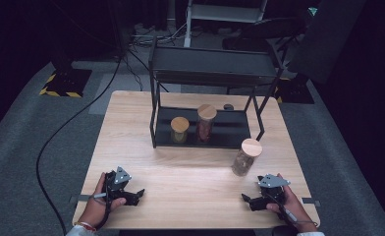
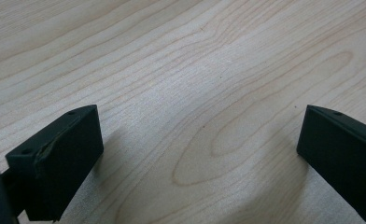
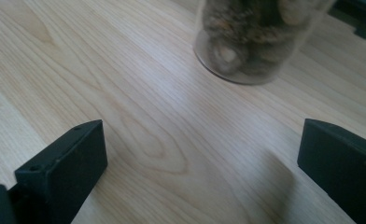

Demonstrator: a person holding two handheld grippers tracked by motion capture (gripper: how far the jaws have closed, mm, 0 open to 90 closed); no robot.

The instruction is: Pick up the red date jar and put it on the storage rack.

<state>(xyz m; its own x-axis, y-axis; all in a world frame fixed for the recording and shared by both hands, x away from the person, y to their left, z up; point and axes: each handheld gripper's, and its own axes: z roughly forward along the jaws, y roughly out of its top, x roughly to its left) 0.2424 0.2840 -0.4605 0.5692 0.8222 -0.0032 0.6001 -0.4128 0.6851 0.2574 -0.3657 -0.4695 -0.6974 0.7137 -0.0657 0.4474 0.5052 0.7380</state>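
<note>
We find the left hand-held gripper (image 1: 134, 196) resting on the wooden bench (image 1: 190, 172) near its front left corner, jaws spread with only bare wood between them. Farther back, a black rack (image 1: 205, 98) carries a short jar (image 1: 179, 130) and a taller jar (image 1: 206, 123) on its lower shelf. A third jar (image 1: 245, 157) stands on the bench just beyond the right hand-held gripper (image 1: 248, 200), whose jaws are likewise spread and empty.

I am working in a lab or recording studio: dark surroundings, grey carpet (image 1: 23, 123), black cables (image 1: 63, 128) trailing across the floor, yellow-and-black hazard tape (image 1: 58, 92) round an equipment base, and one pale wooden counter (image 1: 131, 128) in the middle.
</note>
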